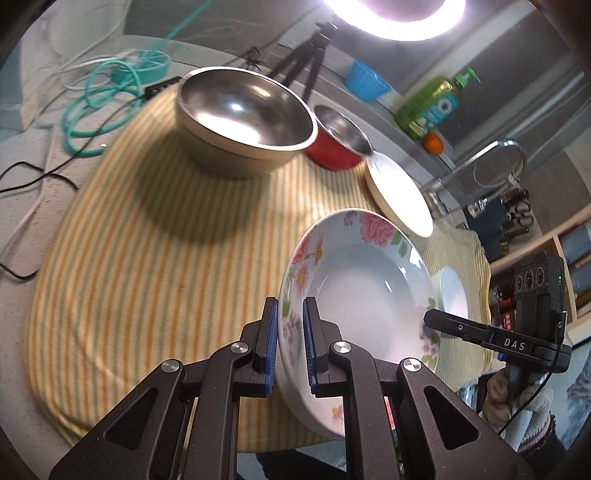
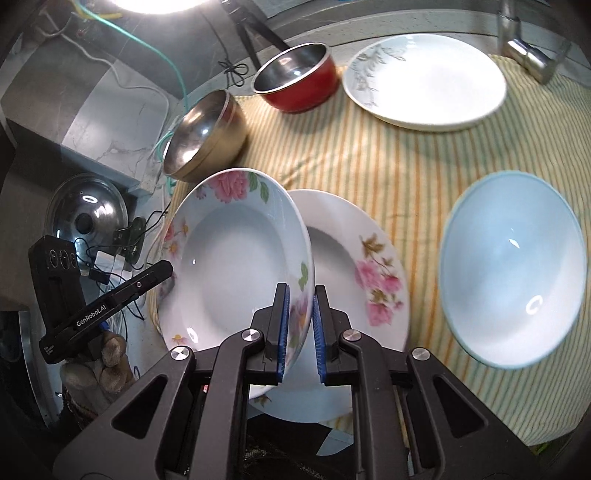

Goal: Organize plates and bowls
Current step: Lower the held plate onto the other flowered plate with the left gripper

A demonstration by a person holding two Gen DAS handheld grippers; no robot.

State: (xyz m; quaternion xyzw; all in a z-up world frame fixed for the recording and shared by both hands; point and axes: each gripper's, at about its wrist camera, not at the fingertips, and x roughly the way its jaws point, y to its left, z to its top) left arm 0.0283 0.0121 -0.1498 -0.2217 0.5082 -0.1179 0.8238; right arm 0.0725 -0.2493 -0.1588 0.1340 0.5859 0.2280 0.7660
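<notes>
A flowered deep plate is held tilted above the striped cloth. My left gripper is shut on one side of its rim. My right gripper is shut on the opposite side of the same plate. A second flowered plate lies on the cloth right beneath it. A pale blue bowl sits to the right. A white plate, a red pot and a gold steel bowl stand at the far side.
A ring light on a tripod stands behind the cloth. Teal cable and black wires lie at the left. A green soap bottle and a faucet are at the right. A pot lid lies off the cloth.
</notes>
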